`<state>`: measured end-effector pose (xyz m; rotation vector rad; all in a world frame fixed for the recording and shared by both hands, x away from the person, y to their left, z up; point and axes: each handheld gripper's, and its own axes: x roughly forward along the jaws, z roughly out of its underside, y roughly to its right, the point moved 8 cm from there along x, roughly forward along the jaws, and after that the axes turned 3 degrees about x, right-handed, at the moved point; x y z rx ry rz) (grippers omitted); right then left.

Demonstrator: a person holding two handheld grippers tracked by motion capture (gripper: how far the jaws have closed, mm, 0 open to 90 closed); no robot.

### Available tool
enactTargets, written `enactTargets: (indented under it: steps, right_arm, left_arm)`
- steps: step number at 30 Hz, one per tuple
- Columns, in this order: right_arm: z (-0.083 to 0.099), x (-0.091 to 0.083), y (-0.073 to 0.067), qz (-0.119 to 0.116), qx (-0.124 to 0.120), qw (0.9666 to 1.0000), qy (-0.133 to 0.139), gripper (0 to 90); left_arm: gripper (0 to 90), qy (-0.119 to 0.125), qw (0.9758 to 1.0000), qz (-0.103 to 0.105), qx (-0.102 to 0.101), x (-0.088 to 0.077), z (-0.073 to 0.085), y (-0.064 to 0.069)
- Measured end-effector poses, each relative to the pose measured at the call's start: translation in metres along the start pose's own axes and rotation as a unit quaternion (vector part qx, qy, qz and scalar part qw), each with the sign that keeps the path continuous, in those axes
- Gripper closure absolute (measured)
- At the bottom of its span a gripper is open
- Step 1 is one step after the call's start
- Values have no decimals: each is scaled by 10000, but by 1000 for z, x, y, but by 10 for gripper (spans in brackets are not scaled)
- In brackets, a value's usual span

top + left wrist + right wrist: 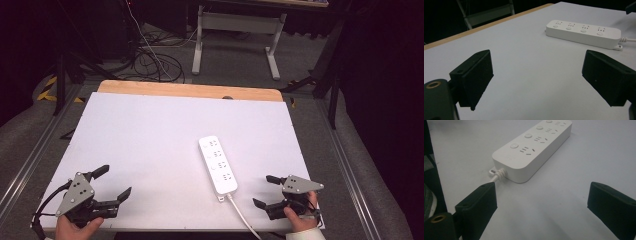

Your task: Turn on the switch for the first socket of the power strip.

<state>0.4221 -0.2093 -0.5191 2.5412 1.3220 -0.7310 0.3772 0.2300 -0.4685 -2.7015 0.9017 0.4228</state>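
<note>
White power strip (218, 164) on table (150, 140)

power strip (218, 164) on table (150, 130), right of centre; cord (242, 216) trailing toward near edge.

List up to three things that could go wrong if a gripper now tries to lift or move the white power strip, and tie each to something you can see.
1. The power strip is smooth and wide; the right gripper, open beside it, might slip off its rounded edges.
2. Its cable trails off the table's near edge; lifting could be resisted by the cable or snag it.
3. The left gripper is open and well away, so it gives no support if the strip swings.
</note>
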Motion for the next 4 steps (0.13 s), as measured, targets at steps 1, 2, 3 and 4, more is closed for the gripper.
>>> enactTargets:
  steps: [1,2,3,4]
  right_arm:
    - [0,0,0,-6,-10,10000,10,94]
    - [-1,-1,-1,5,-17,10000,21,96]
    - [-1,-1,-1,6,-24,10000,28,97]
    - [-2,-1,-1,5,-31,10000,38,97]
  left_arm:
    - [104,-2,10000,-1,-13,0,0,0]
    - [104,-1,10000,-1,-12,0,0,0]
    - [104,-3,10000,-5,-8,0,0,0]
    - [104,-3,10000,-4,-5,0,0,0]
